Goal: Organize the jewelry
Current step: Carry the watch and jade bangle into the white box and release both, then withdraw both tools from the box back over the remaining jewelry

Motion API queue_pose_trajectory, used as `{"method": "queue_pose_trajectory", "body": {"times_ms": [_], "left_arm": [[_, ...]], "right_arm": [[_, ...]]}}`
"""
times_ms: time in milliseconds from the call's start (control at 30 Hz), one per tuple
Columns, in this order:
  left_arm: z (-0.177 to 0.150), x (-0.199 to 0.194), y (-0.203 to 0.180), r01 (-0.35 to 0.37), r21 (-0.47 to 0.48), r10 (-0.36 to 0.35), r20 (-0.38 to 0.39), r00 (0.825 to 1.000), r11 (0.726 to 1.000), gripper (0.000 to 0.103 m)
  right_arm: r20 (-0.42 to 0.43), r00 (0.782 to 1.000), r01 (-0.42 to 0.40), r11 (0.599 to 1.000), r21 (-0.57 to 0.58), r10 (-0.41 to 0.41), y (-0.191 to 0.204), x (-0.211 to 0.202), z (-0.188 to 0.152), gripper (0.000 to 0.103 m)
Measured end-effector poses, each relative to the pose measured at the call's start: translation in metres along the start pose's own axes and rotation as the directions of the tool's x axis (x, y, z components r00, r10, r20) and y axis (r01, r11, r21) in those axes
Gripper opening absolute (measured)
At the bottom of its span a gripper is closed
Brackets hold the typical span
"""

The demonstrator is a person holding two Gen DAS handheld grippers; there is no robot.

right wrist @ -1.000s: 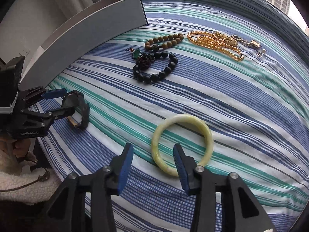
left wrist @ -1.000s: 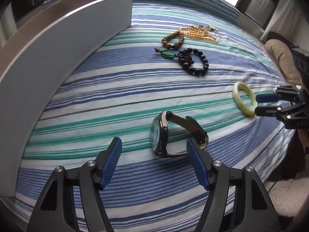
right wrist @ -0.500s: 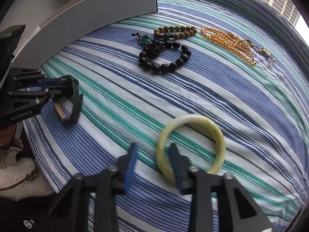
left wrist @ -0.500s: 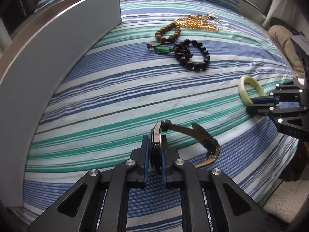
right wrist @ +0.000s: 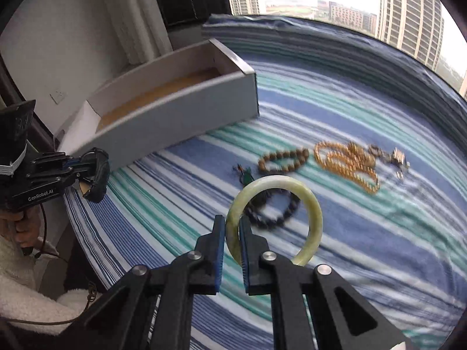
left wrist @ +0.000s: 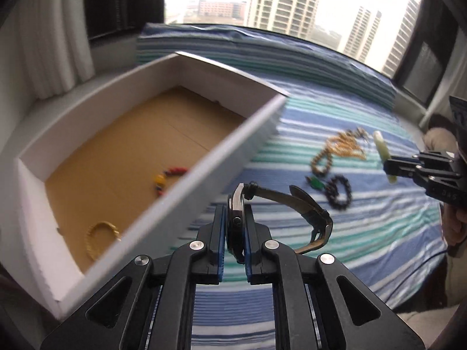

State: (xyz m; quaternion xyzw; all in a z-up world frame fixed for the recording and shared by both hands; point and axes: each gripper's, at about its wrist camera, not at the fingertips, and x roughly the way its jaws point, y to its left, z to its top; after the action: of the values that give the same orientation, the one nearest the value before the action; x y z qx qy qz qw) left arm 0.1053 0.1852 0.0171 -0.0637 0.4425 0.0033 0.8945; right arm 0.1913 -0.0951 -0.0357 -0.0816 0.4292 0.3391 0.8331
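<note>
While both grippers hang above the striped bedspread (right wrist: 364, 233), left gripper (left wrist: 235, 227) clamps wristwatch (left wrist: 236, 218) beside box (left wrist: 204, 175); right gripper (right wrist: 232, 233) clamps jade bangle (right wrist: 312, 204); 2 items aloft.

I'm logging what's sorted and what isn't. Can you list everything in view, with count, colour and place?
Watch: one, dark, in left gripper
Bangle: one, pale green, in right gripper
Box: one, white, brown floor, on bedspread
Bead strand: one, red and yellow, in box
Gold bracelet: one, in box
Brown bead bracelet: one, on bedspread
Black bead bracelet: one, on bedspread
Gold chains: tangled pile, on bedspread
Green pendant: one, on bedspread
Bedspread: blue-green striped
Left gripper: shut
Right gripper: shut
</note>
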Motion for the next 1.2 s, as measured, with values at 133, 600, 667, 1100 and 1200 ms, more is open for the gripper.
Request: {"method": "queue_pose_trajectory", "body": {"times_ms": [133, 600, 667, 1100, 1200], "left_arm": [[0.021, 0.007, 0.075, -0.137, -0.161, 0.141, 0.015, 0.99, 0.977, 0.008], [0.025, 0.101, 0.178, -0.247, -0.368, 0.167, -0.236, 0.957, 0.896, 0.013], [0.026, 0.097, 0.176, -0.258, -0.367, 0.185, -0.222, 0.957, 0.894, 0.041], [-0.002, 0.017, 0.049, -0.209, -0.187, 0.222, 0.05, 0.974, 0.96, 0.09], [-0.017, 0.02, 0.009, -0.155, -0.144, 0.165, 0.063, 0.984, 0.977, 0.091]], "right_arm": [[0.1, 0.993, -0.052, 0.991, -0.124, 0.065, 0.05, 0.018, 0.079, 0.01], [-0.096, 0.994, -0.072, 0.957, -0.281, 0.047, 0.156, 0.23, 0.189, 0.01], [-0.121, 0.992, -0.067, 0.959, -0.277, 0.034, 0.156, 0.237, 0.186, 0.013], [0.079, 0.997, 0.033, 0.982, -0.187, -0.018, 0.125, 0.104, 0.105, 0.054], [0.105, 0.991, 0.097, 0.986, -0.138, -0.083, 0.111, 0.067, 0.061, 0.064]]}}
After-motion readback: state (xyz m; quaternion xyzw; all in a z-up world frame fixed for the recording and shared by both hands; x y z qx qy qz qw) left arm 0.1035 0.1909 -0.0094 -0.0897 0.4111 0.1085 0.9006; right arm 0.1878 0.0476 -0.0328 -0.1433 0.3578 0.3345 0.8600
